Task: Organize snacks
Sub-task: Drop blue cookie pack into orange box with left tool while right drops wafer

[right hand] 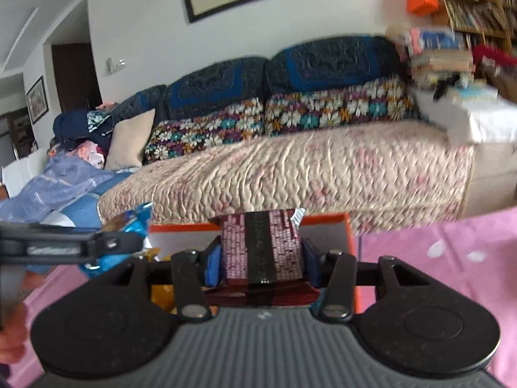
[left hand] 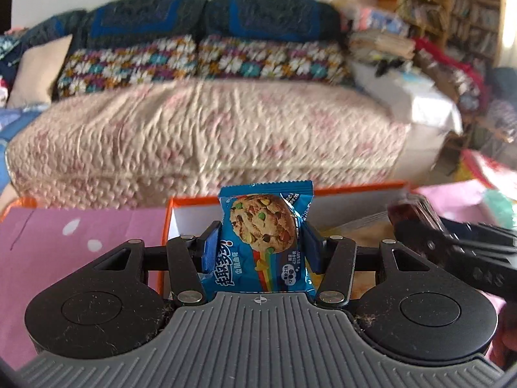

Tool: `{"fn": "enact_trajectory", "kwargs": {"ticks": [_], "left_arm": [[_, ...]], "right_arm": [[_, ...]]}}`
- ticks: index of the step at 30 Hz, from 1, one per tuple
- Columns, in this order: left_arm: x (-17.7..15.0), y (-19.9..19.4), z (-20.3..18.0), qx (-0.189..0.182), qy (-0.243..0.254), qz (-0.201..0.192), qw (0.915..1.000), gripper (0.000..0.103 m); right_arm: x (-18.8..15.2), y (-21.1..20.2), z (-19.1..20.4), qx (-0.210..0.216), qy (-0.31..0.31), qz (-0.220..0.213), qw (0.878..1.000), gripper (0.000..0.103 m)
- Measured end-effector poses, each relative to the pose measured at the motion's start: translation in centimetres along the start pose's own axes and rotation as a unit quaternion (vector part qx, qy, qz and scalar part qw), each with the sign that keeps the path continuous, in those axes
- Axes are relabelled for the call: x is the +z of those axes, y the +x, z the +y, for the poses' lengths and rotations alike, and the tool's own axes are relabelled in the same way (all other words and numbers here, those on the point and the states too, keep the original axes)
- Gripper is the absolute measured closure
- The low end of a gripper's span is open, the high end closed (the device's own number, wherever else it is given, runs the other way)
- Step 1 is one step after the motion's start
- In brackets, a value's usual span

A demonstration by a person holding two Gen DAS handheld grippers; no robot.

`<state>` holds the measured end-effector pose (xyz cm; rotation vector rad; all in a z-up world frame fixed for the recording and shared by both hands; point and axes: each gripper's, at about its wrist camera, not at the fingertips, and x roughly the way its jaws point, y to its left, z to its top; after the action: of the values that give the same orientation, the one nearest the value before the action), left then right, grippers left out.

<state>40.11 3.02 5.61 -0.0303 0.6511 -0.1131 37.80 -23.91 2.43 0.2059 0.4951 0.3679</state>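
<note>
In the left wrist view my left gripper is shut on a blue cookie packet that stands upright between its blue pads, above the open orange box. The right gripper comes in from the right there, carrying a dark red packet. My right gripper, in its own view, is shut on that dark red patterned snack packet, held over the orange box. The left gripper with the blue packet shows at the left.
The box sits on a pink cloth with white spots. Beyond it stands a sofa under a quilted cover. Bookshelves and stacked books fill the right. Yellow wrappers lie inside the box.
</note>
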Motion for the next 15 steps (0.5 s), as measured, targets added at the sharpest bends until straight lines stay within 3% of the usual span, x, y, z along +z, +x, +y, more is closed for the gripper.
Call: {"fn": "enact_trajectory", "kwargs": {"ticks": [7,10,11,15], "left_arm": [[-1.5,1.4,-0.2,0.014,0.015,-0.016,0.9997,0.086],[-1.4,0.8,0.1,0.009,0.007,-0.022,0.9997,0.062],[-1.3,0.2,0.2,0.01,0.006,-0.032,0.9994,0.053],[-1.3,-4.4,0.0,0.005,0.004,-0.088,0.9961,0.044]], "right_arm": [[-1.2,1.5,0.2,-0.014,-0.017,0.011,1.0,0.051],[-1.1,1.4,0.2,-0.017,-0.013,0.011,1.0,0.048],[-1.1,1.1,0.3,-0.018,-0.011,0.011,1.0,0.04],[-0.3,-0.8,0.5,-0.028,-0.018,-0.022,0.999,0.001]]}}
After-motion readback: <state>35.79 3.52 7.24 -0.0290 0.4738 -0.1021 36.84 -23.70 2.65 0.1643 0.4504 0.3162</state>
